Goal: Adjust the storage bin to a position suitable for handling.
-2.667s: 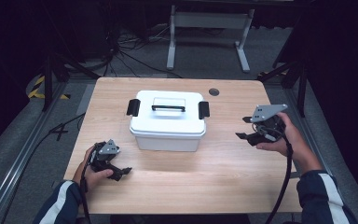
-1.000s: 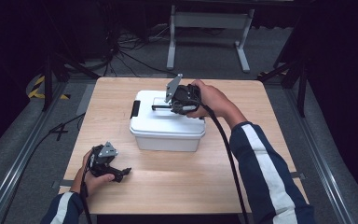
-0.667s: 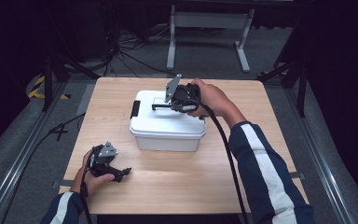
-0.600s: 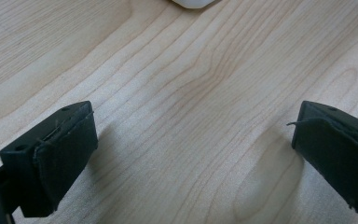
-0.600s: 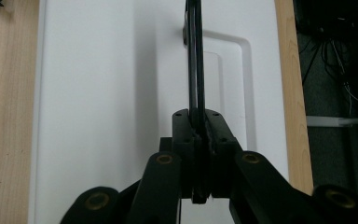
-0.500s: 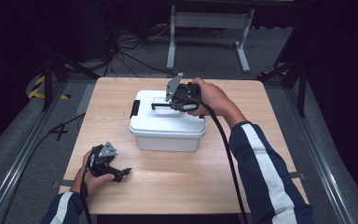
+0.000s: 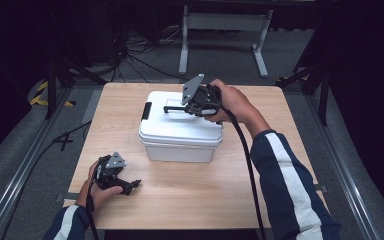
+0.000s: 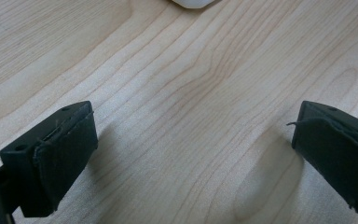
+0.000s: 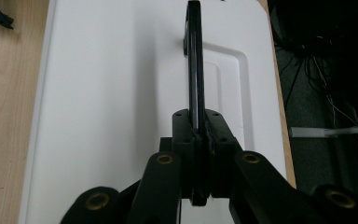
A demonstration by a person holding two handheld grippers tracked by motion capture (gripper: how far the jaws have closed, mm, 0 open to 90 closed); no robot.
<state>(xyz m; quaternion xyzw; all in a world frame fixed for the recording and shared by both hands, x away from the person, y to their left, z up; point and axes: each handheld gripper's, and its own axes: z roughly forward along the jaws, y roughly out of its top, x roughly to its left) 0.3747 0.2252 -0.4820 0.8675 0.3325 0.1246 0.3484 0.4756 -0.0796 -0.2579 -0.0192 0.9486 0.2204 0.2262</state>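
Handle pinched upright on white lidded box

Left gripper [image 7: 130,185] parked on table [image 7: 190,200] near front-left corner, jaws wide apart, empty, well clear of box [image 7: 180,132]. Mid-table, black lid handle [image 9: 195,60] raised on edge, long axis along right gripper's [image 9: 199,135] reach, clamped tight between its jaws. Right hand plainly nearer.

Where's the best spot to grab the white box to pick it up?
By its black handle on the lid, coming down from above. It stands up off the white box, thin enough to pinch, and the right gripper is already shut on it.
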